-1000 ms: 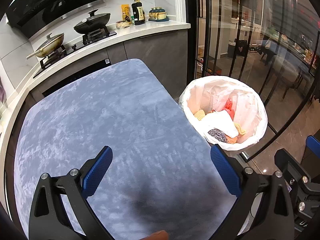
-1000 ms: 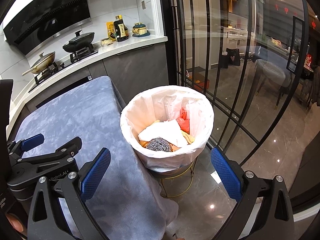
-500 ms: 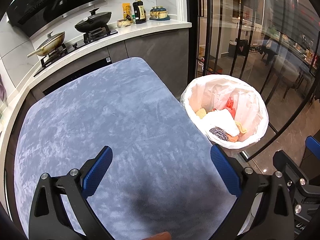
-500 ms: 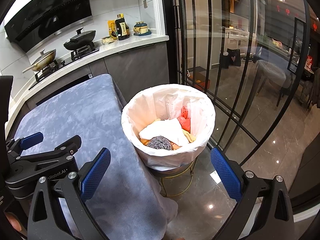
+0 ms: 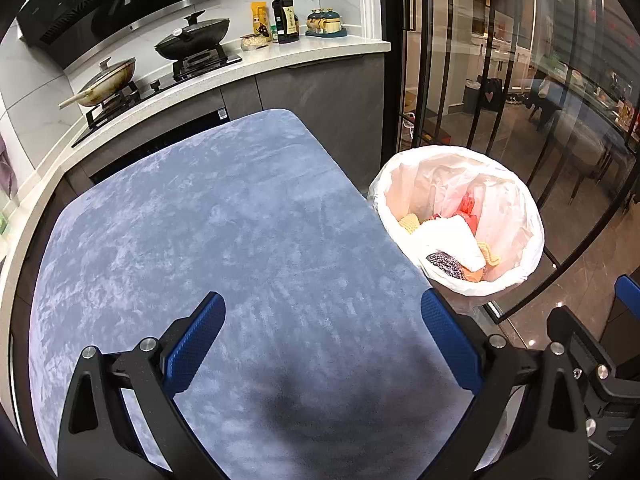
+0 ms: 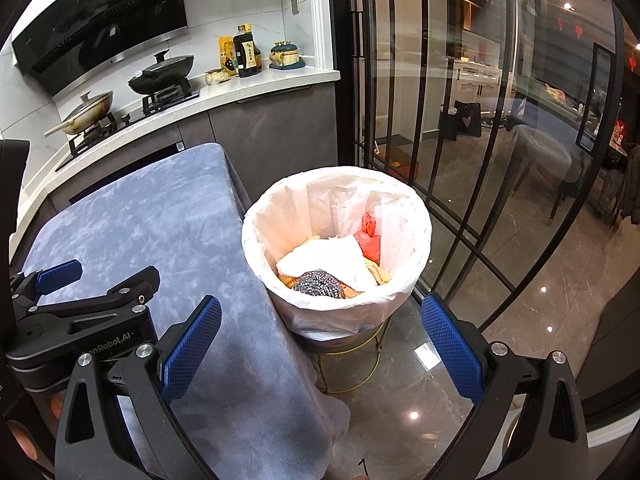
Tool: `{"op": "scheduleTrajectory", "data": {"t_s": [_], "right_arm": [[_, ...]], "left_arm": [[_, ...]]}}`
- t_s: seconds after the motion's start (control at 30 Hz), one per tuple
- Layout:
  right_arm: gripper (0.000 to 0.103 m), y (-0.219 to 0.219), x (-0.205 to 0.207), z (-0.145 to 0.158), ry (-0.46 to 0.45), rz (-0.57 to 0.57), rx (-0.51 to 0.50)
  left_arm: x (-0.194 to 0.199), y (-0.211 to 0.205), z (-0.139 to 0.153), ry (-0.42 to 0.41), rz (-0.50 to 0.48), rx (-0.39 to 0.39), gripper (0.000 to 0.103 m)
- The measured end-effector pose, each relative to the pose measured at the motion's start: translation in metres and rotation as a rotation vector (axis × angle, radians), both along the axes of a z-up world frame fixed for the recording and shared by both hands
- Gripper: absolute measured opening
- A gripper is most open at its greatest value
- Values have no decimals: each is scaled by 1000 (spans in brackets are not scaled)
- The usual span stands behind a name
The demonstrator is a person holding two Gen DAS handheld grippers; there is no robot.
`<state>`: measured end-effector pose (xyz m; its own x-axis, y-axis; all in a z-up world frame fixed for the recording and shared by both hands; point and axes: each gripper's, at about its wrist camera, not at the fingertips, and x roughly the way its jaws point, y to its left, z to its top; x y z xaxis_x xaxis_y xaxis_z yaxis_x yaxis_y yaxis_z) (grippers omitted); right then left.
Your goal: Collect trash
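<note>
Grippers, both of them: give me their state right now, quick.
Left gripper: open, holding nothing, over the blue table cover.
Right gripper: open, holding nothing, pointed at the trash bin.

Bright indoor light, sharp focus, strong fisheye bending with dark vignetted corners, ceiling-lamp glints on the glossy floor (image 6: 520,320), reflections in the glass doors (image 6: 500,100), soft shadow on the bench (image 5: 300,400)

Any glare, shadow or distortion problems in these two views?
Left wrist: fisheye bends the counter edge; dark shadow on the blue cloth between the fingers. Right wrist: light spots glare on the glossy floor, reflections on the glass door; both sharp.
</note>
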<state>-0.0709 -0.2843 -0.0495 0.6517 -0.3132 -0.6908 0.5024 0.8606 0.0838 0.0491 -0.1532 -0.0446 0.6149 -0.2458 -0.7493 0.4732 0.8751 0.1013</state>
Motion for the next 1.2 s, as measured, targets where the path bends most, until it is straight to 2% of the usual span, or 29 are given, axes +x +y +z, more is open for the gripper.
{"op": "scheduleTrajectory", "data": {"t_s": [1.2], "right_arm": [[97, -4, 2, -1, 2, -3, 2]], "left_arm": [[0, 2, -3, 4, 7, 8, 94]]}}
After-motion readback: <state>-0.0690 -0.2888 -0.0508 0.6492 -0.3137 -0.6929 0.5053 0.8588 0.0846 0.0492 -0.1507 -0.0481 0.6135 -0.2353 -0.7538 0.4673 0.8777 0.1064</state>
